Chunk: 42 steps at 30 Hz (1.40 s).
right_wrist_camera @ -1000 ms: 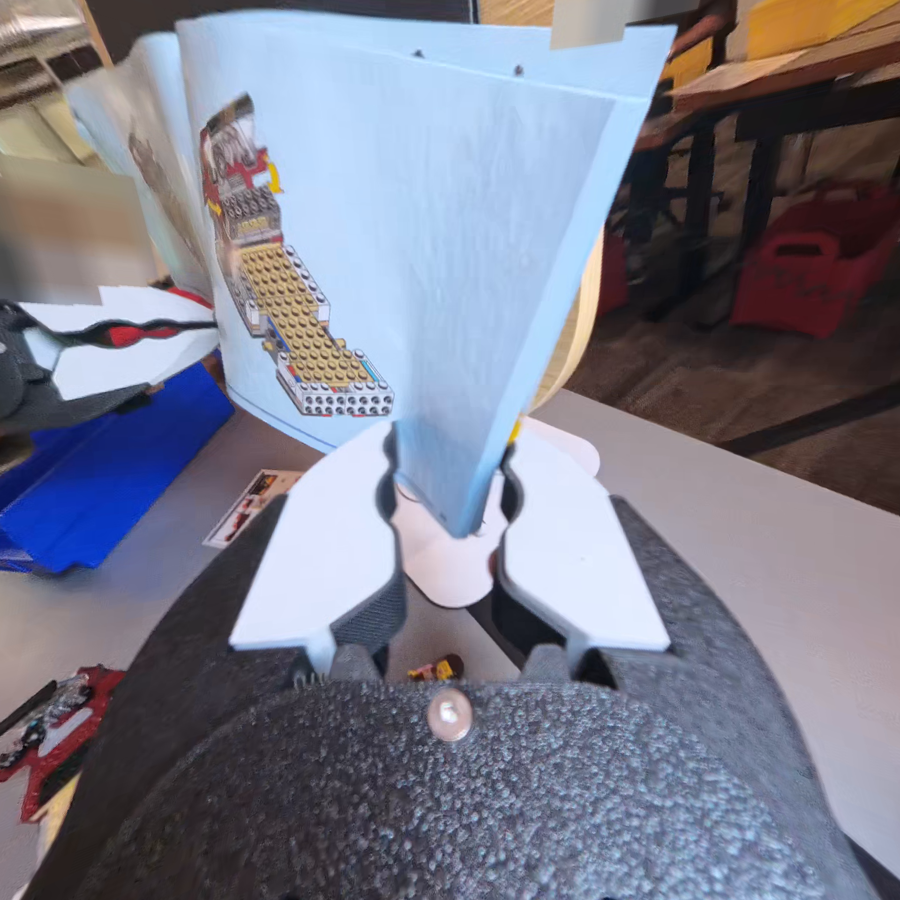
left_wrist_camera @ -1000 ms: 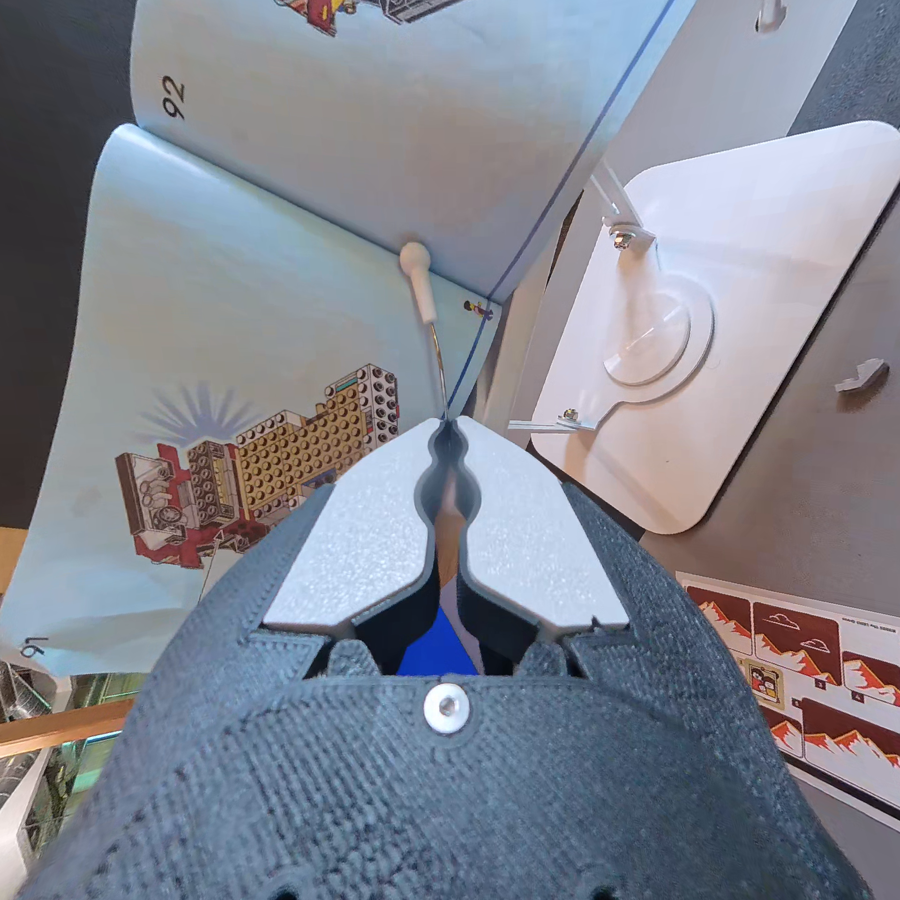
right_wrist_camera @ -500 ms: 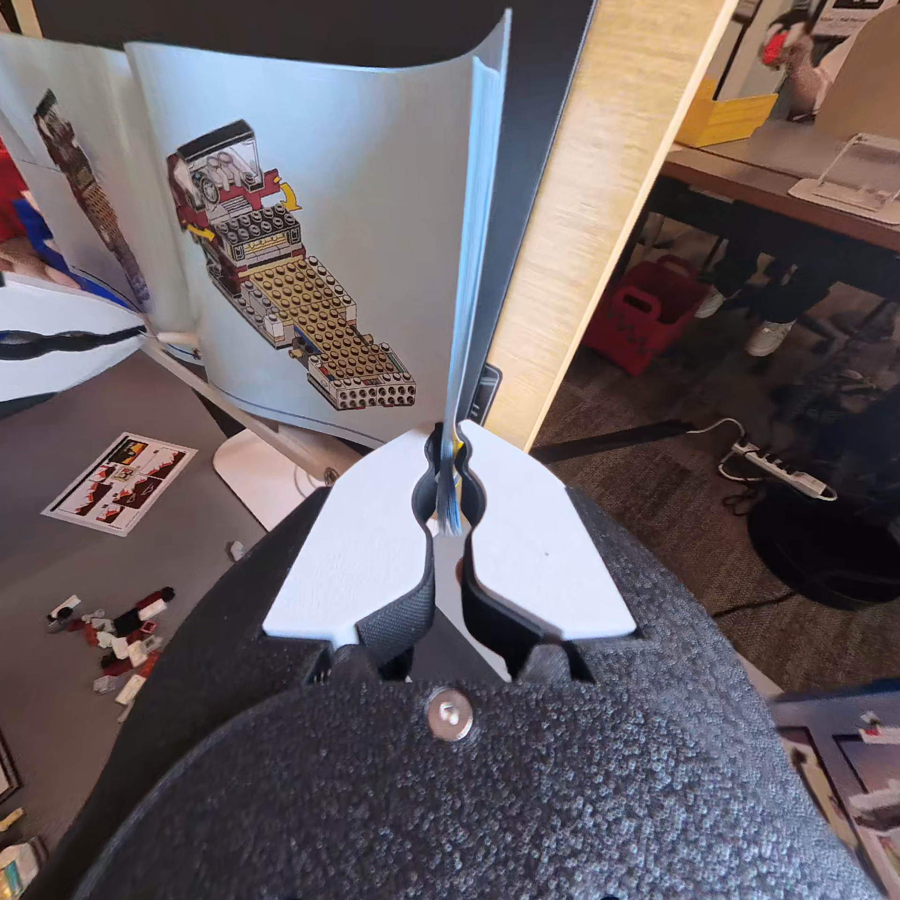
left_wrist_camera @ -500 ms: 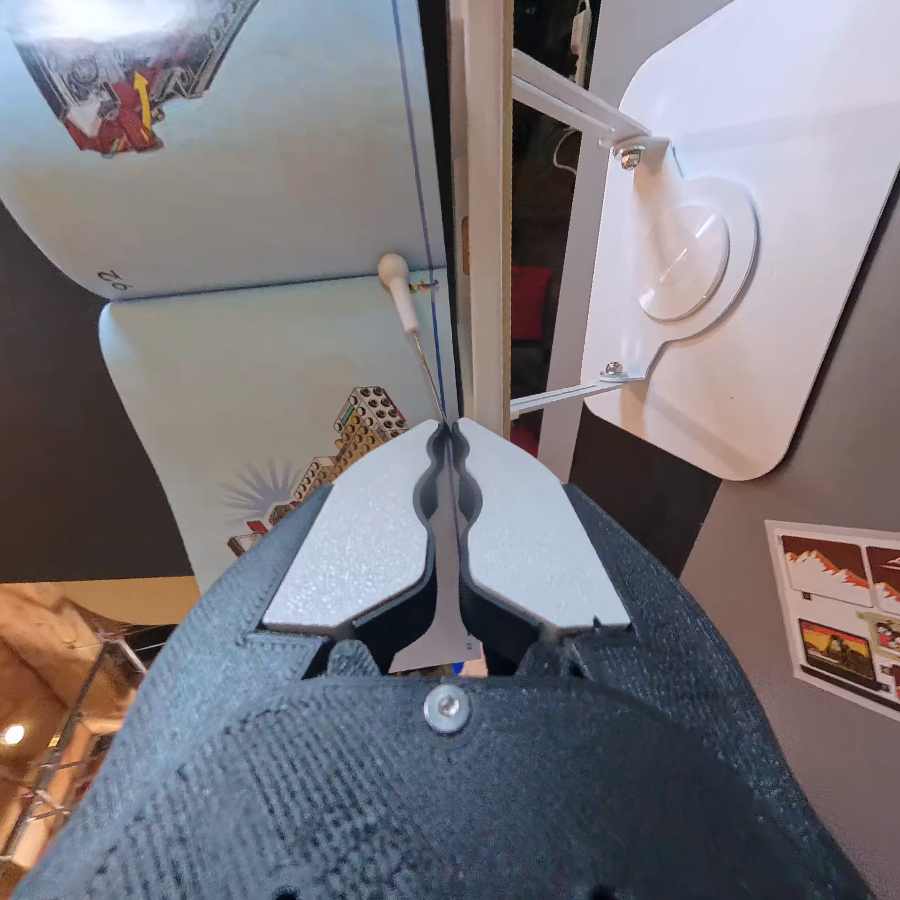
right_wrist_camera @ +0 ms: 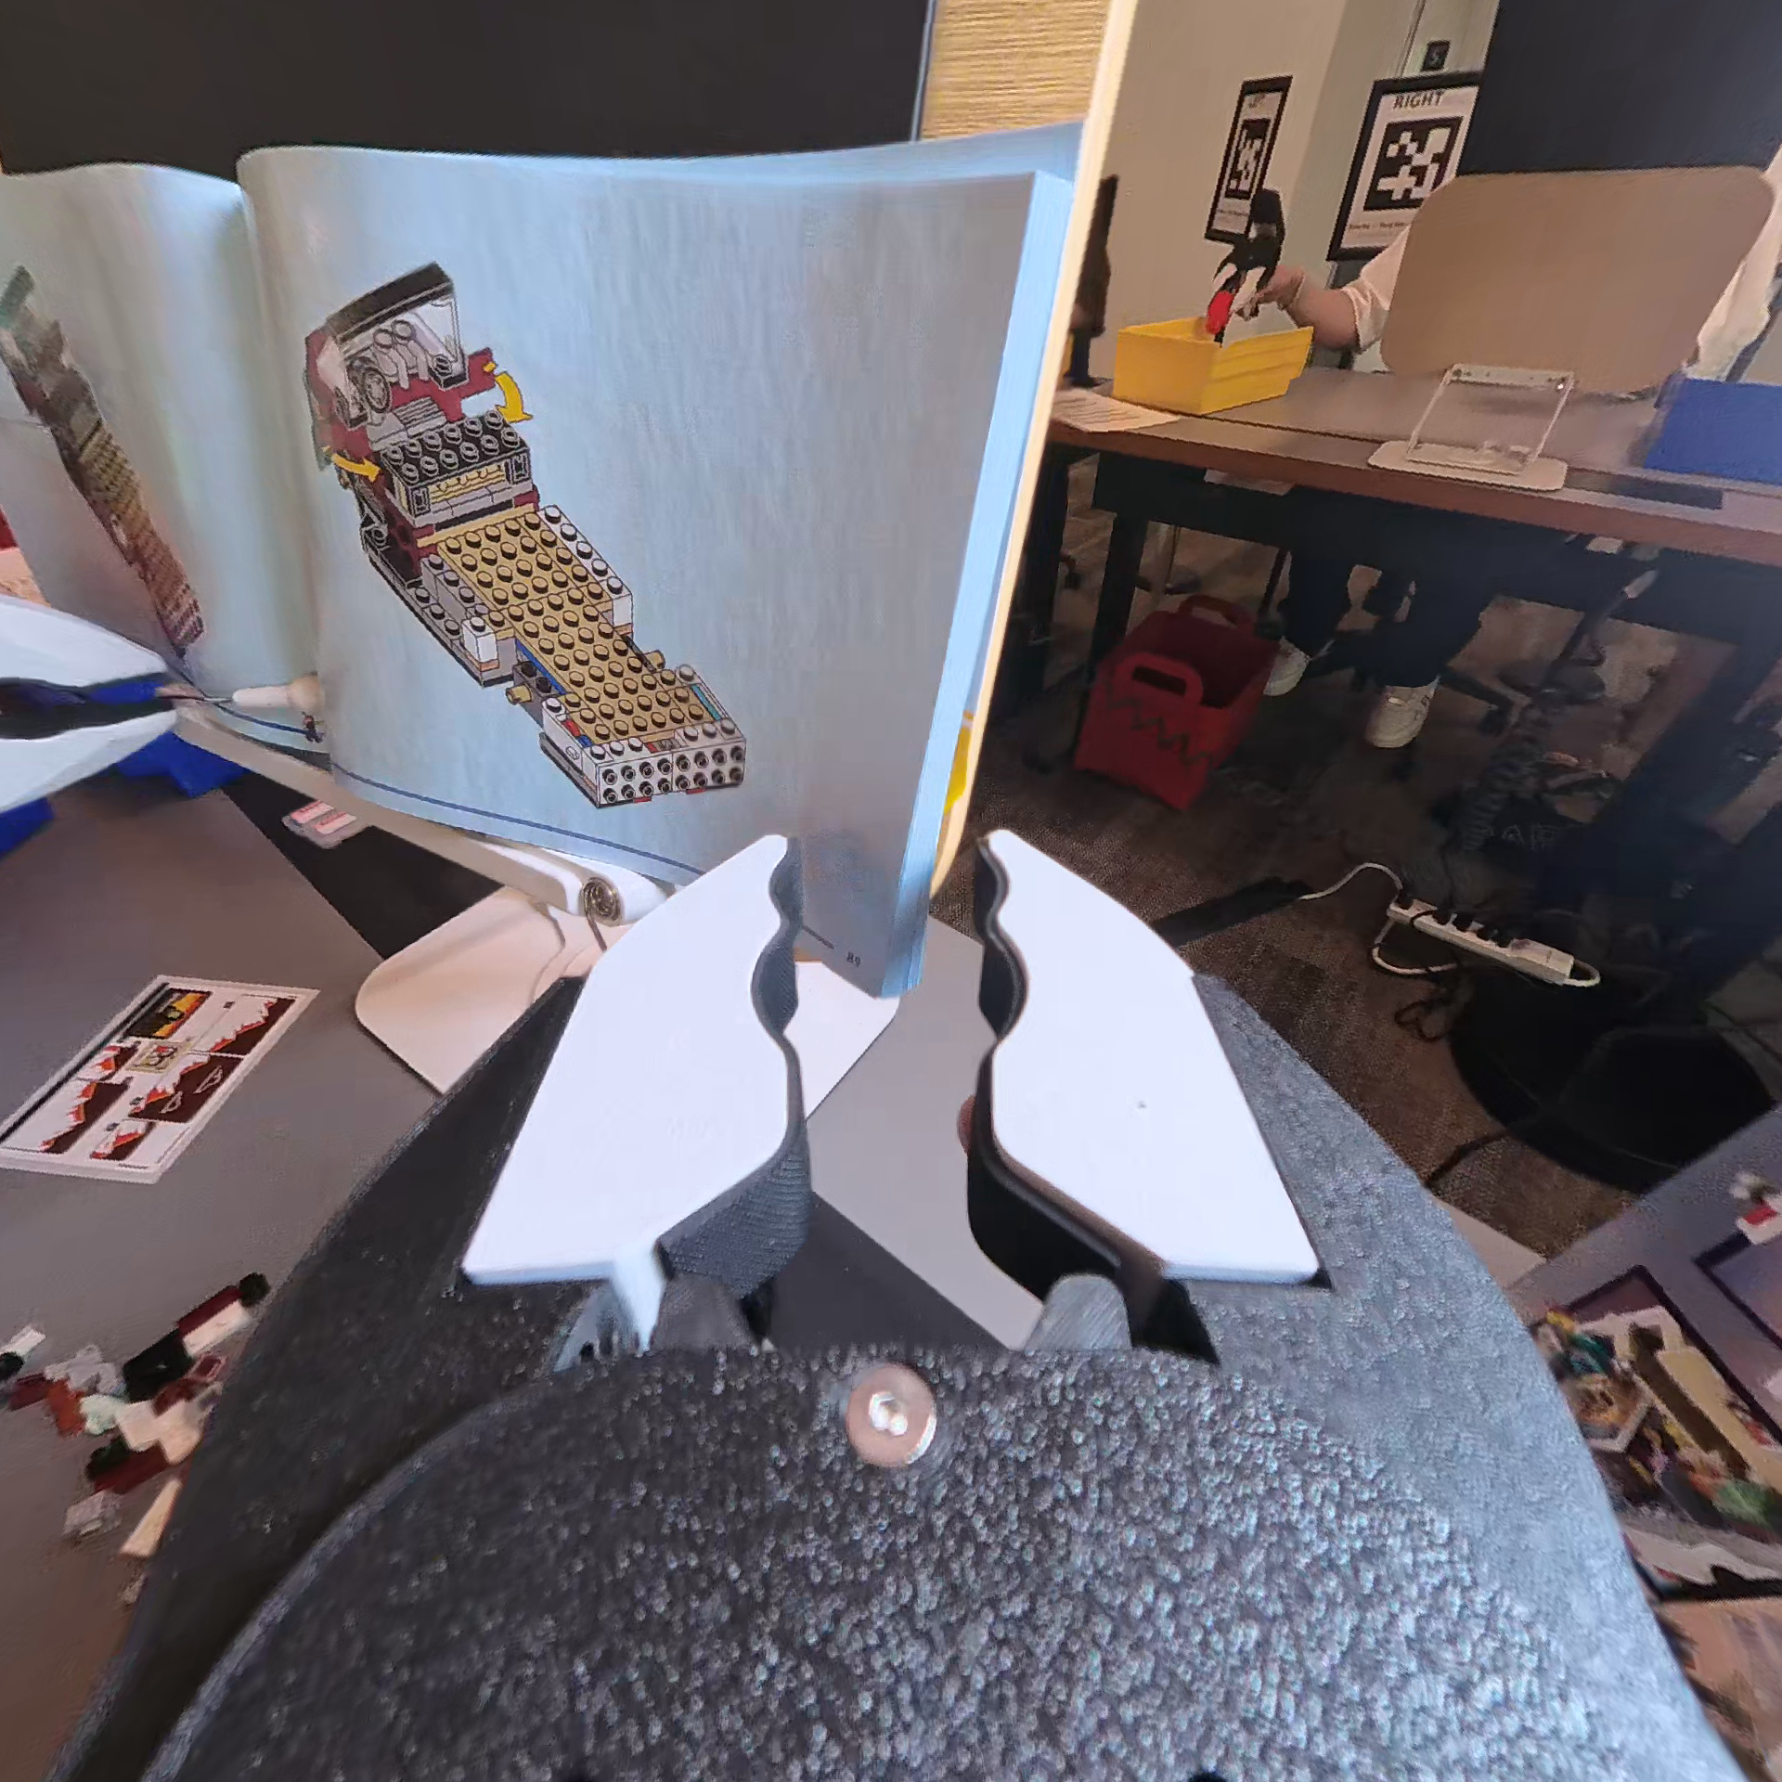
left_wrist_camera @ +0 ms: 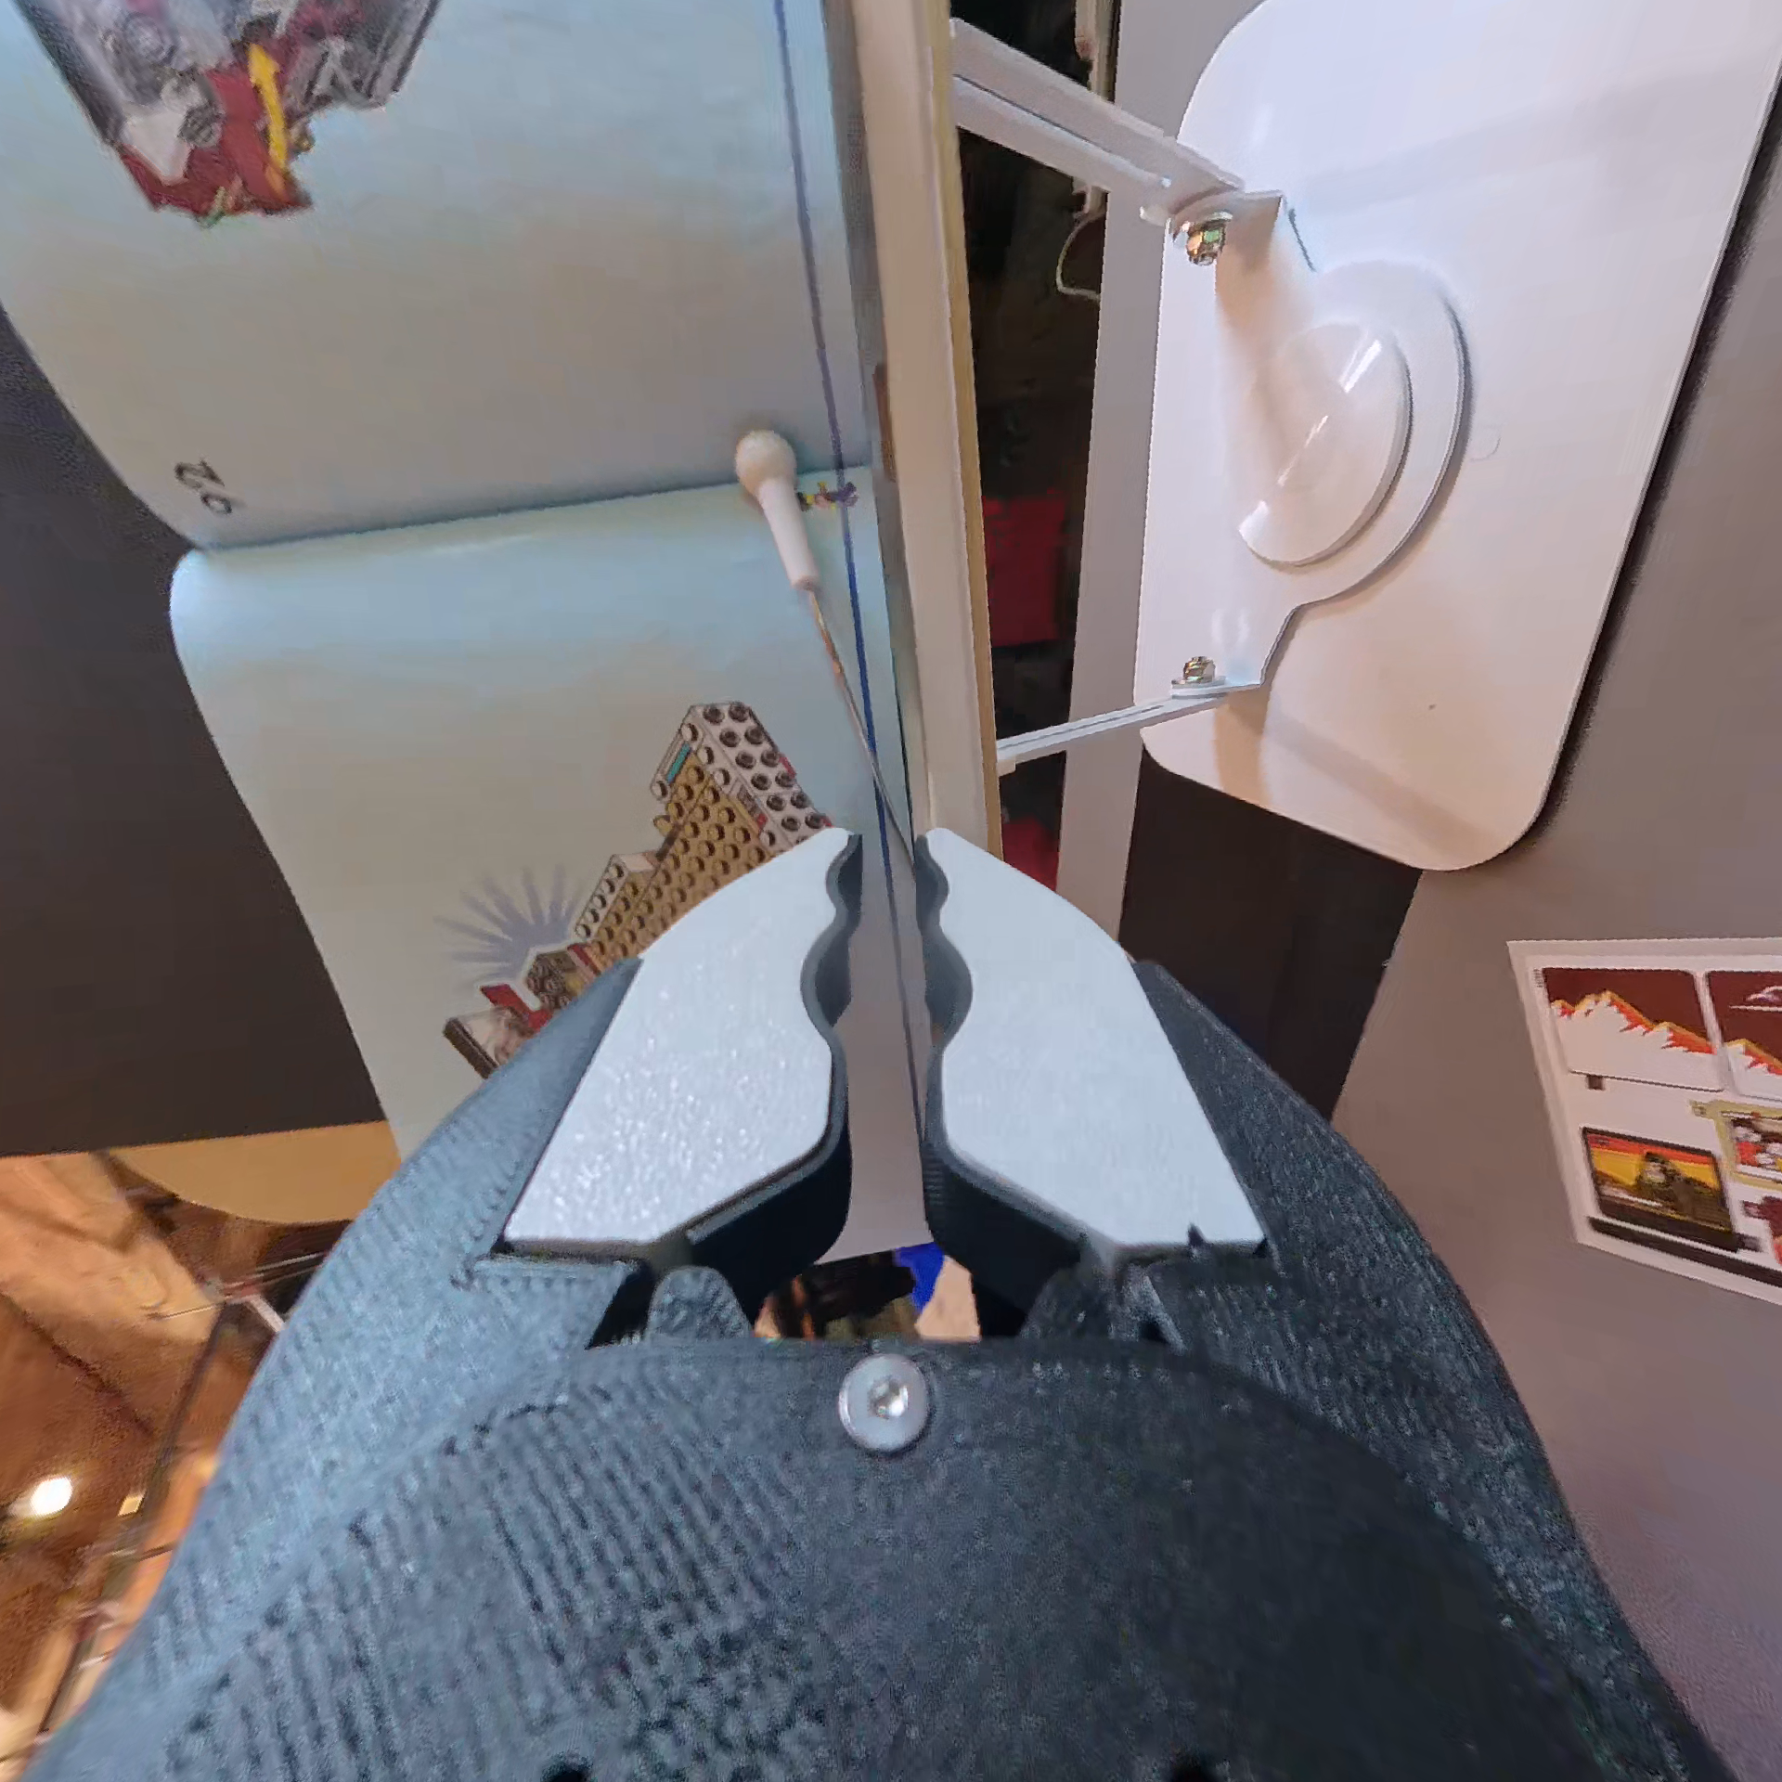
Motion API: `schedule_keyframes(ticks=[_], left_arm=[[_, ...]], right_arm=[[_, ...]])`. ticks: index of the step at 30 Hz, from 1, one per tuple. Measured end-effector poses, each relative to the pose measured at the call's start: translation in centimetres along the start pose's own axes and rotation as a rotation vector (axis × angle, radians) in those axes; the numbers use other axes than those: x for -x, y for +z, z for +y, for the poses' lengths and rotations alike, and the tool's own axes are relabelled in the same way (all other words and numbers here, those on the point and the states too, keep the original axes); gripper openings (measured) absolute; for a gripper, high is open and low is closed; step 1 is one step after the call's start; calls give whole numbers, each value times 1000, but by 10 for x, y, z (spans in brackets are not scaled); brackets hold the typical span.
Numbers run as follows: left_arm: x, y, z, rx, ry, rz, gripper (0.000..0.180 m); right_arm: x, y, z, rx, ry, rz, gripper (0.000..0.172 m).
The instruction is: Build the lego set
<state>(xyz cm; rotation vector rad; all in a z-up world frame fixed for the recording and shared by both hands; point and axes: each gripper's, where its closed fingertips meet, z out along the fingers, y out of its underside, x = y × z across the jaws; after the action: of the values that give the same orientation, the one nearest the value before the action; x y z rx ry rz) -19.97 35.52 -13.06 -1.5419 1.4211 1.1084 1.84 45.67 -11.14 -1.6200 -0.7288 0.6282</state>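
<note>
Left gripper [left_wrist_camera: 885,849]: jaws slightly parted, the edge of a pale blue page running between them, a sliver of gap on either side; not pinching. Just ahead, a white-tipped wire page-holder arm [left_wrist_camera: 776,501] lying across the open instruction booklet [left_wrist_camera: 482,386]. To the right, the white stand base [left_wrist_camera: 1446,482] on the grey counter [left_wrist_camera: 1639,868], a sticker sheet [left_wrist_camera: 1668,1099] near it.

Right gripper [right_wrist_camera: 887,849]: jaws spread wide around the booklet's [right_wrist_camera: 723,434] lower right corner, the stack of pages standing close against the left finger [right_wrist_camera: 675,1041], clear space toward the right one; nothing clamped. Booklet upright on the stand [right_wrist_camera: 453,1003], open to a brick-vehicle drawing. Loose small bricks [right_wrist_camera: 135,1398] scattered at the lower left of the counter [right_wrist_camera: 145,1254], sticker sheet [right_wrist_camera: 145,1070] beside them. Left gripper [right_wrist_camera: 87,694] visible at the far left edge, at the booklet's other side. Yellow bin [right_wrist_camera: 1205,362] and red bag [right_wrist_camera: 1186,704] far behind.
</note>
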Motion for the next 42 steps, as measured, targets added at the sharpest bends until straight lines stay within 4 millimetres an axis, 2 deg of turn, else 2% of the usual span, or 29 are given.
schedule_keyframes(ticks=[3,8,10,13,16,20,25,29,31,32,34,36,37,39,42], left_arm=[[2,-14,0,-105,-247,46,12],[10,-45,-5,-361,-835,123,15],[10,-55,-10,-442,-1012,147,18],[5,-72,-24,-555,-1176,174,18],[-2,-88,-36,-635,-1251,181,16],[-16,-87,-32,-630,-1258,185,13],[-22,-75,-16,-635,-1368,219,11],[-27,-71,-11,-620,-1368,215,11],[-27,-72,-9,-618,-1367,209,11],[-27,-72,-7,-614,-1363,202,11],[-26,-73,-3,-605,-1358,187,11],[-24,-73,1,-604,-1362,170,10],[-24,-73,2,-603,-1367,164,10],[-23,-71,4,-598,-1384,152,8],[-29,-68,2,-571,-1406,136,7]], right_arm=[[-3,-14,-2,-33,11,28,46],[8,-34,-6,-79,-53,53,50],[11,-31,-4,-72,-43,43,51],[6,-11,3,-43,58,-24,59],[7,14,14,-38,257,-159,64],[13,29,12,-117,361,-251,45],[17,22,14,-155,376,-244,38],[20,17,15,-168,371,-225,37],[20,17,14,-165,354,-199,40],[18,15,14,-156,346,-171,47],[15,4,14,-142,309,-104,57],[15,-17,10,-161,146,42,57],[24,-28,7,-174,58,86,51],[59,-38,7,-179,-57,83,41],[107,-30,19,-157,-120,68,34]])
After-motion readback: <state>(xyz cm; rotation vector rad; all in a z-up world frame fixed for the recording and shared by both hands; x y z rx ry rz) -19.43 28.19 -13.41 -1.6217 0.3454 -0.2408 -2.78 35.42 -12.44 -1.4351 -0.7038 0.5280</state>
